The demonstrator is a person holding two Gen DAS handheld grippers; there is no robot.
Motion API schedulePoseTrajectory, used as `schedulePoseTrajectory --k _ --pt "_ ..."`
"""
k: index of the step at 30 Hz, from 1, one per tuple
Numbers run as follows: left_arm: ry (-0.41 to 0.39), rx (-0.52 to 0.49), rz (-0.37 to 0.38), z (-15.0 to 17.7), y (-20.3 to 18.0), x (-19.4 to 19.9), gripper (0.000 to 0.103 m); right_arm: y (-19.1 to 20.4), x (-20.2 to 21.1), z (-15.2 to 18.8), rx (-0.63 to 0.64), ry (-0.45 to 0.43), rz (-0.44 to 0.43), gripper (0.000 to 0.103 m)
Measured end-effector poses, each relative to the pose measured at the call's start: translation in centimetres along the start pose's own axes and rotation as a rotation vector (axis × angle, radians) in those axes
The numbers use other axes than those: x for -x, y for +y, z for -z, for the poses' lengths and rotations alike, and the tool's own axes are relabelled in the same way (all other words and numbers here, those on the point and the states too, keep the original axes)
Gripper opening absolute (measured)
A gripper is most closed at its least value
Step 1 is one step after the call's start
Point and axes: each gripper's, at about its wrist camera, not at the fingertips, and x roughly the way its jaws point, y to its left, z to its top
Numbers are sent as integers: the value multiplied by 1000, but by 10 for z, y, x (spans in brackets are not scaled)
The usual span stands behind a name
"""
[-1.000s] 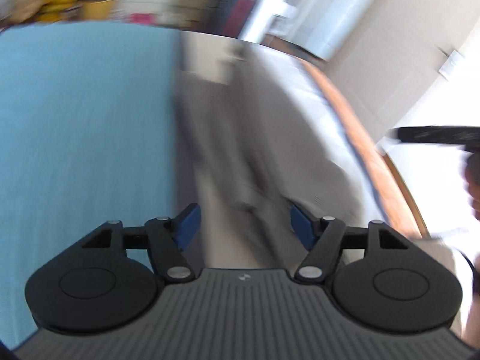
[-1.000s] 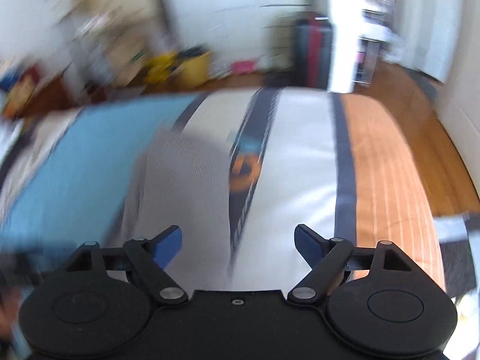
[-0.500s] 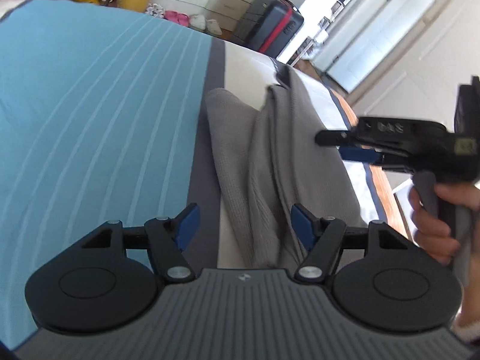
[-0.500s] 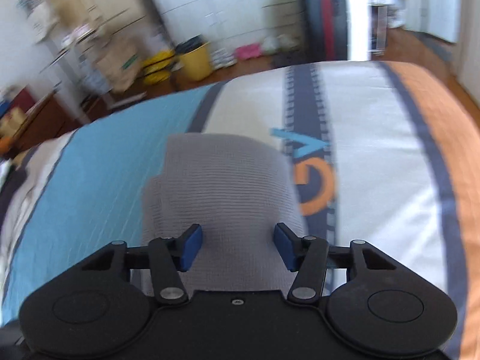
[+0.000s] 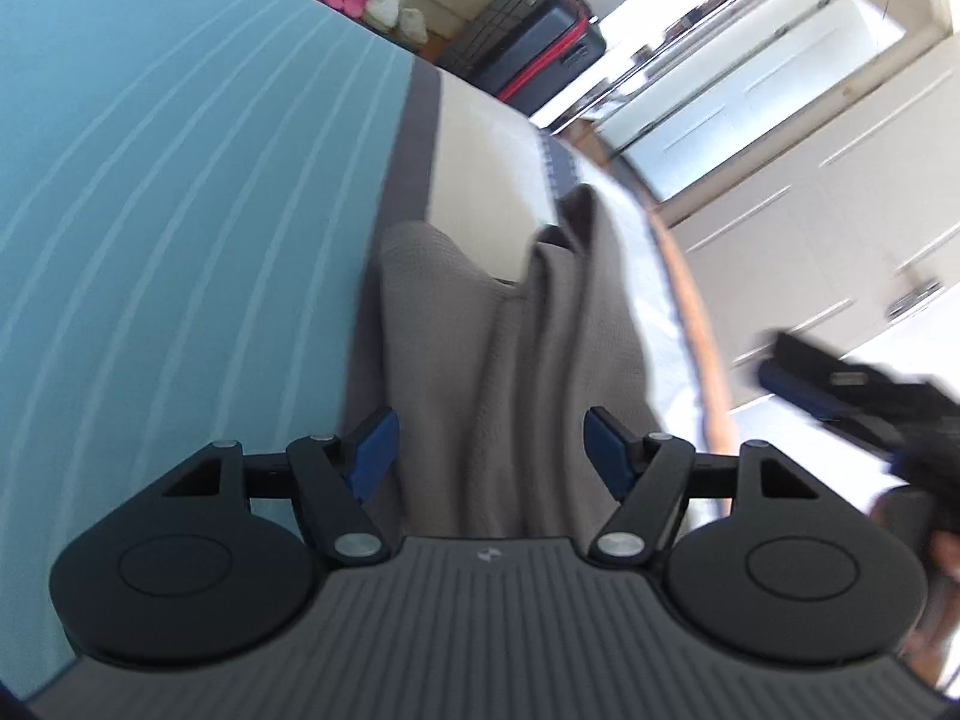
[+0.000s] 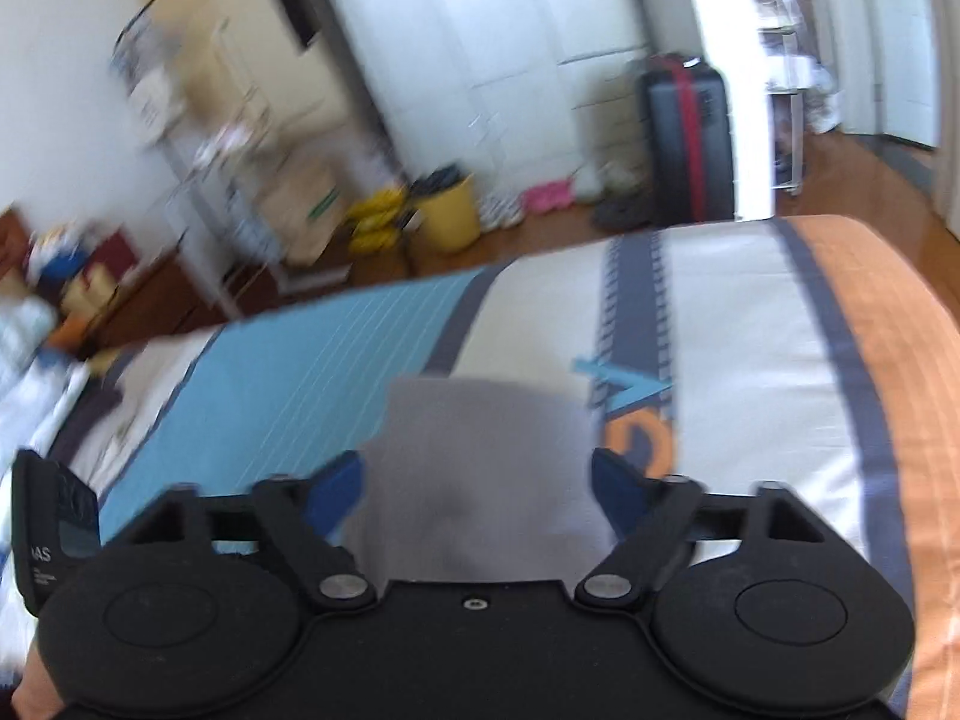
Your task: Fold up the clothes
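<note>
Opening right hand-held gripper (image 6: 477, 483) above grey garment (image 6: 480, 468), pads clear.

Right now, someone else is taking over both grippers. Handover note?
Left gripper: open, holds nothing, grey garment in the gap between its pads.
Right gripper: jaws opening, nothing pinched, over the same garment.
Garment lies on the bed, on the white stripe beside the blue one, bunched in long ridges.
Done: it looks partly folded into a narrow strip.
Left: probably smooth it, grip an end and fold again.
</note>
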Motion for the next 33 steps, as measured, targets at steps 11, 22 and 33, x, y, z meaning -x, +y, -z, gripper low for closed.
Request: schedulePoseTrajectory --k 11,22,33 --pt "-28 142 164 -32 22 -59 59 -70 -106 28 -388 259 -124 96" --pt "-228 -43 93 -27 -6 24 23 8 -80 15 -142 112 -300 54" --pt "-381 -19 -354 49 97 232 25 238 -146 44 171 247 -652 54"
